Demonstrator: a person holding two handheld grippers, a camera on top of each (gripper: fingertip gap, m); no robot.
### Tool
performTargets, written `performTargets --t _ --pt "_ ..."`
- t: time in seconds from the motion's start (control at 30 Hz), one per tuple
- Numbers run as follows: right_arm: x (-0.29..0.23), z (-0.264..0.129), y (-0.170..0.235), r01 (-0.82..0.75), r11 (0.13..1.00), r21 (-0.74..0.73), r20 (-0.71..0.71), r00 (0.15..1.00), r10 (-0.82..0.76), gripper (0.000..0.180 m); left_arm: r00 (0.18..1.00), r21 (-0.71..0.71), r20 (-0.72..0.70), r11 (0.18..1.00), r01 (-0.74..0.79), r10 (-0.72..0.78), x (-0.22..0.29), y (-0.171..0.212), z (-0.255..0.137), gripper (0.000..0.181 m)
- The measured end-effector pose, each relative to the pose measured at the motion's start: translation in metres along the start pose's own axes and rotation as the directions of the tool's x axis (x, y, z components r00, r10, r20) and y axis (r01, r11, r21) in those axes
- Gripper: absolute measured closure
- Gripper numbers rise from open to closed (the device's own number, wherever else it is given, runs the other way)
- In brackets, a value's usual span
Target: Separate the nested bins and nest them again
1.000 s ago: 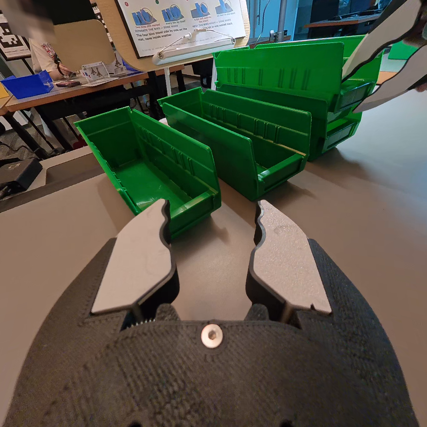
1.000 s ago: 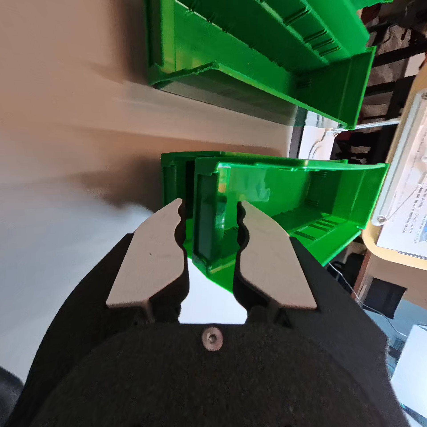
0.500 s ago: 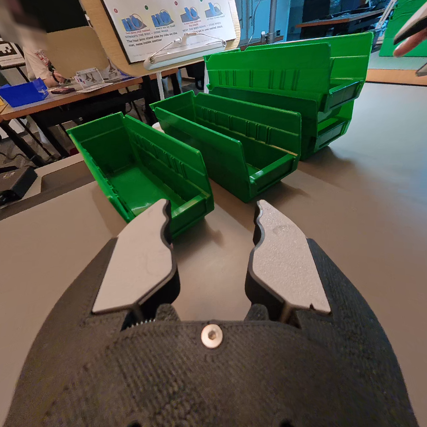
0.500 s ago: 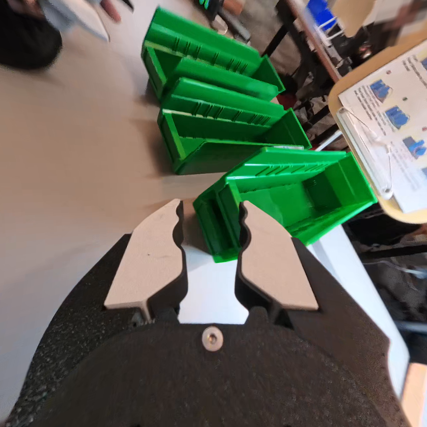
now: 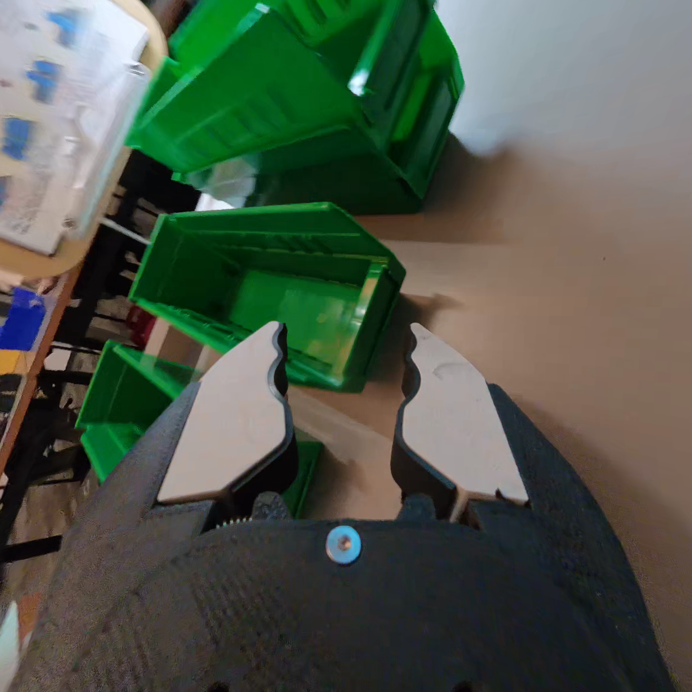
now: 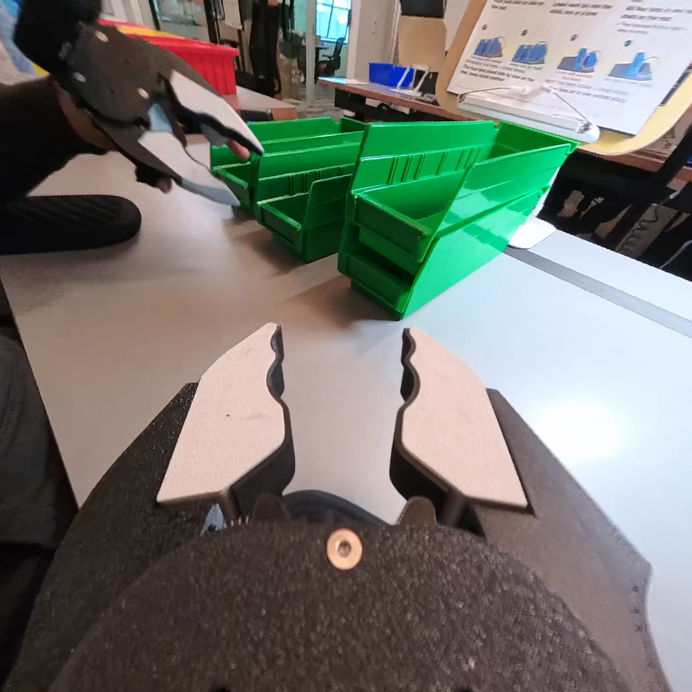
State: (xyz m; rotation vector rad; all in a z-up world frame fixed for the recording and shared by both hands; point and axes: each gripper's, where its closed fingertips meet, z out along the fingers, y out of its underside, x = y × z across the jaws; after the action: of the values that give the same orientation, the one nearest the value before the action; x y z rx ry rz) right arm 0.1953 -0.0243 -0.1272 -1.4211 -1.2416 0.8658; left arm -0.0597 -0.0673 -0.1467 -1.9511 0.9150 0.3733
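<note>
Several green bins stand side by side on the grey table [image 6: 187, 307]. At the right, one bin sits tilted inside another as a nested stack [image 6: 430, 232], also in the left wrist view [image 5: 299, 105]. A single middle bin [image 6: 310, 209] [image 5: 262, 292] and a single left bin [image 6: 284, 138] [image 5: 123, 404] stand beside it. My right gripper [image 6: 342, 333] is open and empty, low over the table in front of the stack. My left gripper [image 5: 346, 337], also in the right wrist view [image 6: 245, 176], is open, empty and rolled on its side at the left bin's front end.
A clipboard with an instruction sheet [image 6: 561, 56] stands behind the bins. A desk behind holds a blue bin [image 6: 389, 73]; a red bin [image 6: 202, 60] sits farther off. A person's dark sleeve [image 6: 63, 221] rests on the table at the left, near its edge. The tips of one gripper are about 25 cm away from the tips of the other.
My right gripper let go of the stack's top bin, opened wider and drew back level over the table. My left gripper rolled sideways and moved in close to the left bin.
</note>
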Motion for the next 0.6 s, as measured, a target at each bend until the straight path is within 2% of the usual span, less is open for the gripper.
performTargets --t 0.1,0.27,0.33,0.37,0.47,0.6 --pt "0.003 -0.006 0.003 -0.021 1.0 0.019 -0.014 1.0 0.021 0.12 0.99 -0.133 -0.114 0.986 -0.098 0.083 0.013 0.003 0.031 0.12" --pt "0.006 -0.005 0.009 -0.035 0.999 0.029 -0.011 0.999 0.036 0.12 0.973 -0.332 -0.19 0.924 -0.189 0.131 0.022 0.03 0.069 0.121" --pt "0.005 -0.003 0.008 -0.034 0.999 0.037 -0.006 0.999 0.034 0.121 0.97 -0.395 -0.175 0.89 -0.227 0.17 0.017 0.041 0.075 0.125" --pt "0.005 -0.002 0.008 -0.033 0.999 0.04 -0.002 0.999 0.033 0.121 0.97 -0.419 -0.164 0.877 -0.235 0.182 0.015 0.045 0.077 0.134" --pt "0.004 -0.002 0.009 -0.025 0.999 0.043 0.0 1.0 0.025 0.122 0.973 -0.409 -0.111 0.883 -0.232 0.204 0.006 0.046 0.081 0.149" --pt "0.004 -0.003 0.008 -0.026 0.998 0.056 -0.001 1.0 0.027 0.124 0.97 -0.356 -0.096 0.903 -0.242 0.223 0.006 0.041 0.075 0.15"
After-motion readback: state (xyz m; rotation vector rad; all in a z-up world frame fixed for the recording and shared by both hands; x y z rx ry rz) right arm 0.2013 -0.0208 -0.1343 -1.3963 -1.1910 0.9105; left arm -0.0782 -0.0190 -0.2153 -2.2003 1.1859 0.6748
